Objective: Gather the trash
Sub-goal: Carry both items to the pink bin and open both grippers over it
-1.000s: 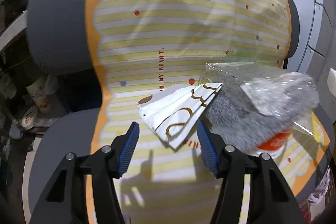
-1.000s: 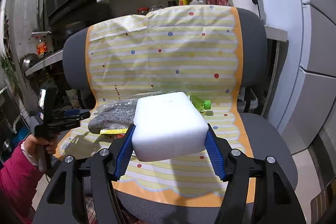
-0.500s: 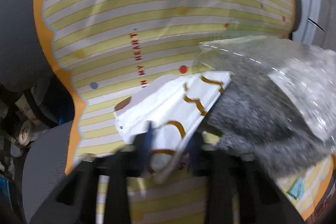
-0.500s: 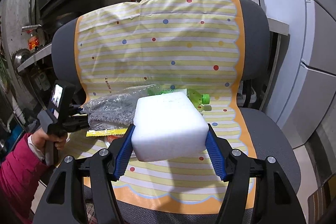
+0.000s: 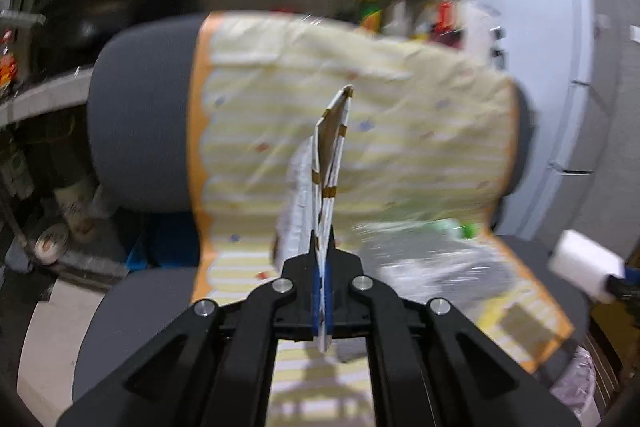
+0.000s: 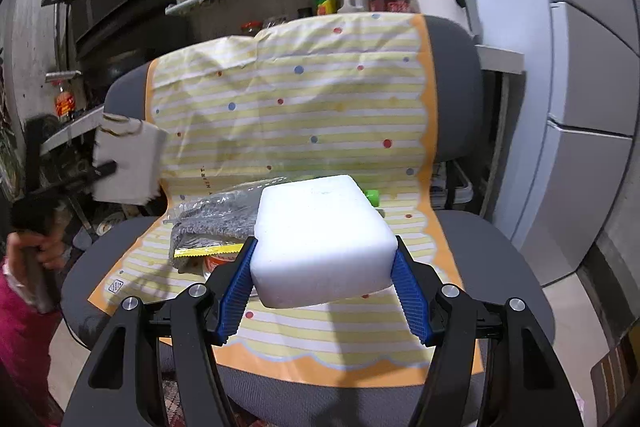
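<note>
- The grey fabric chair is padded and rounded; a thin, creased plastic sheet, yellow-and-white striped with coloured dots and a scalloped orange border, drapes over its backrest and seat.
- A clear crinkled plastic bag holding something grey and fuzzy lies on the sheet on the seat, with a yellow serrated-edged wrapper at its near side.
- A white foam block, smooth with rounded corners, sits clamped between the blue ribbed pads of the right gripper, held above the seat's front and angled slightly downward.
- A flat white paper wrapper with brown curved lines is pinched edge-on in the left gripper, whose jaws have just closed fully onto it. It stands upright, lifted clear of the seat in front of the backrest.
- In the right wrist view, a hand with a pink sleeve grips the left gripper's handle at the chair's left side.
</note>
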The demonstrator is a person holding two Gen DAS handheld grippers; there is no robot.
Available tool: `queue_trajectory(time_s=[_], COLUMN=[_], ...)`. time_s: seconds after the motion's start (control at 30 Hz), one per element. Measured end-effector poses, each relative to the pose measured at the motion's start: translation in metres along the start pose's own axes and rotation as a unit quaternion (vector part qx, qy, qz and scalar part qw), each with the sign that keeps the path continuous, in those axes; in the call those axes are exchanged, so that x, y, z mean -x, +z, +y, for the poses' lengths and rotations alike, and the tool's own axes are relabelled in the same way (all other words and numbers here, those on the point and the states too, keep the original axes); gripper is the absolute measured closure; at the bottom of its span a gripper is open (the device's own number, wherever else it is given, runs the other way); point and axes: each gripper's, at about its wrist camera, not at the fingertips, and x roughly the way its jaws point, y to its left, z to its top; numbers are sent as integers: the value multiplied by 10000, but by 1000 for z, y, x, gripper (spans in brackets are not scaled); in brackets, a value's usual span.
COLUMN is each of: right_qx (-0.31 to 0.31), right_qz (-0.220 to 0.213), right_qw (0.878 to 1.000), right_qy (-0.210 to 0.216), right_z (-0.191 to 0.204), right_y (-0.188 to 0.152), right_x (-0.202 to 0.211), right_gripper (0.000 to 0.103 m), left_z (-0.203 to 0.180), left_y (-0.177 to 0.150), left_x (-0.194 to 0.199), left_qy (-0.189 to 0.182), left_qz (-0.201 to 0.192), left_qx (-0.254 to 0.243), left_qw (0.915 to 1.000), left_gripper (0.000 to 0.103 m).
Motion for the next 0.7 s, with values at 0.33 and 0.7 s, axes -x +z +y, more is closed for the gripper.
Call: queue_trajectory(time_s=[0.33,0.7], right_qx=[-436,-1001], right_qz=[-297,-72], right_qw=[9965,9797], right_qy=[-642,-1736], right_z=[-65,-139], right_y=[-33,-103], right_x=[75,141], right_gripper=[38,37], left_z=[-151,-290], left_y=[-17,-86], left_x=[52,32], left_qy=[-1512,-2856], left_qz=[-190,342], left_qx=[-651,-1221], left_qw=[9862,9499], left_gripper=[103,103])
